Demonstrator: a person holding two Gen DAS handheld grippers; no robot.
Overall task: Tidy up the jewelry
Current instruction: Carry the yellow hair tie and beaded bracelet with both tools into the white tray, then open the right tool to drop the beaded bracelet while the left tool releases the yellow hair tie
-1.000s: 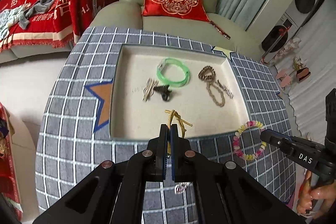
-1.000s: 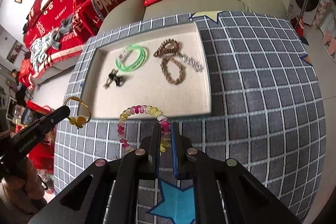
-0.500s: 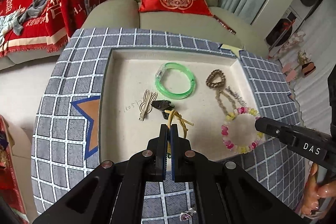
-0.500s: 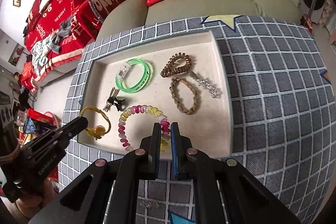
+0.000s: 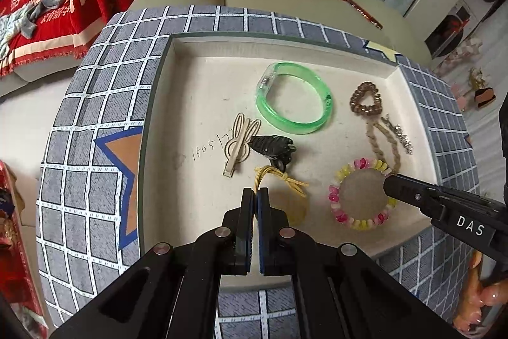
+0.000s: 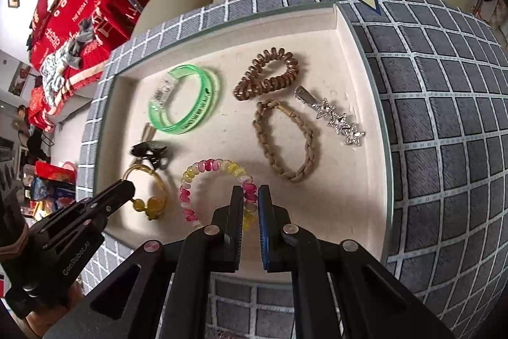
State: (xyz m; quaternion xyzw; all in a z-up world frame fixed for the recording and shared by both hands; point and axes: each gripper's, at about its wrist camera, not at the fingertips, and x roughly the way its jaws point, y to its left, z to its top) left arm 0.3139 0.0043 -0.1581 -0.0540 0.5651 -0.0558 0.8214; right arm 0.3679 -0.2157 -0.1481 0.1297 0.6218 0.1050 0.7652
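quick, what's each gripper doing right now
left gripper: closed on the yellow hair tie
right gripper: closed on the pink and yellow coil bracelet

**Crowded tray ahead of both jaws, bare felt at the flanks**

Ahead of the left gripper [image 5: 256, 191] lie a black claw clip [image 5: 273, 146] and a beige bunny clip [image 5: 238, 145], with a green bangle [image 5: 293, 99] beyond. Left of those jaws the tray [image 5: 165, 116] floor is bare. Ahead of the right gripper [image 6: 250, 196] a braided tie [image 6: 285, 138], coil tie [image 6: 268, 73] and star clip [image 6: 336, 119] crowd the floor; a bare strip runs by the right wall.
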